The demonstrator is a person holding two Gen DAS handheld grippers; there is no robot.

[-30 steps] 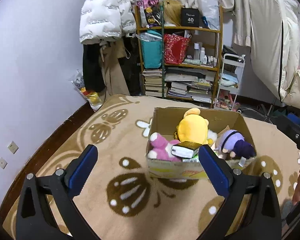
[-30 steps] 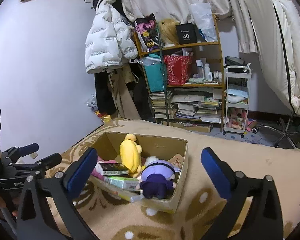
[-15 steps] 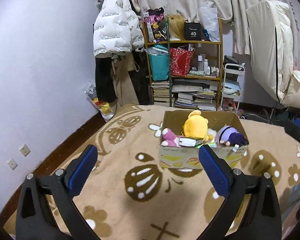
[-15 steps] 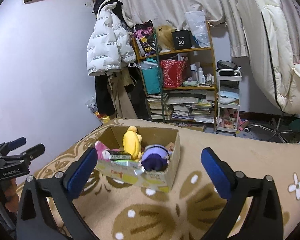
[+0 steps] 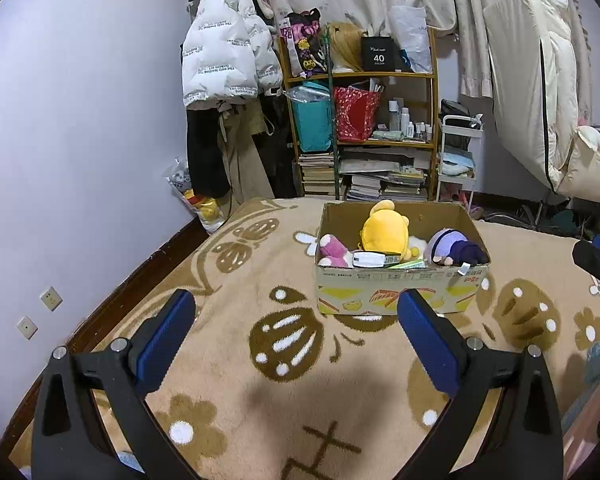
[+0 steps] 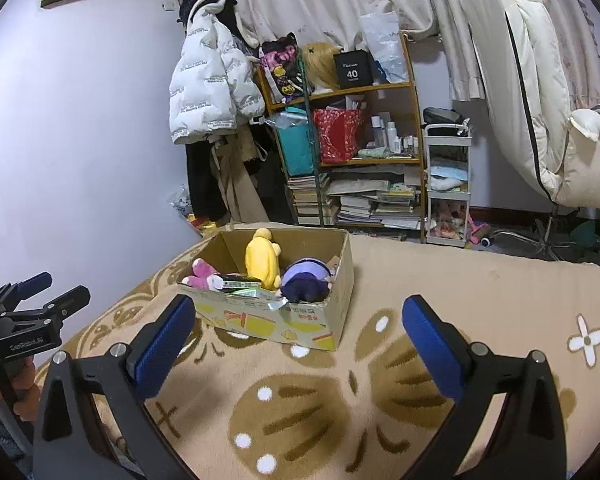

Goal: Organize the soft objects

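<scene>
A cardboard box (image 5: 396, 296) (image 6: 300, 320) sits on the tan patterned blanket. Inside it lie a yellow plush (image 5: 385, 232) (image 6: 263, 258), a pink plush (image 5: 332, 249) (image 6: 200, 272), a purple plush (image 5: 454, 246) (image 6: 306, 280) and some small packets (image 5: 374, 259). My left gripper (image 5: 296, 332) is open and empty, well short of the box. My right gripper (image 6: 298, 336) is also open and empty, low over the blanket in front of the box. In the right wrist view the left gripper (image 6: 54, 290) shows at the far left, held by a hand.
A wooden shelf (image 5: 364, 128) with books, bags and bottles stands against the far wall beside hanging coats (image 5: 220, 60). A white cart (image 6: 448, 184) and folded bedding (image 6: 548, 92) are at the right. The lilac wall (image 5: 80, 120) runs along the left.
Both grippers have drawn back and up from the box, which now looks smaller and farther. Both stay open and empty.
</scene>
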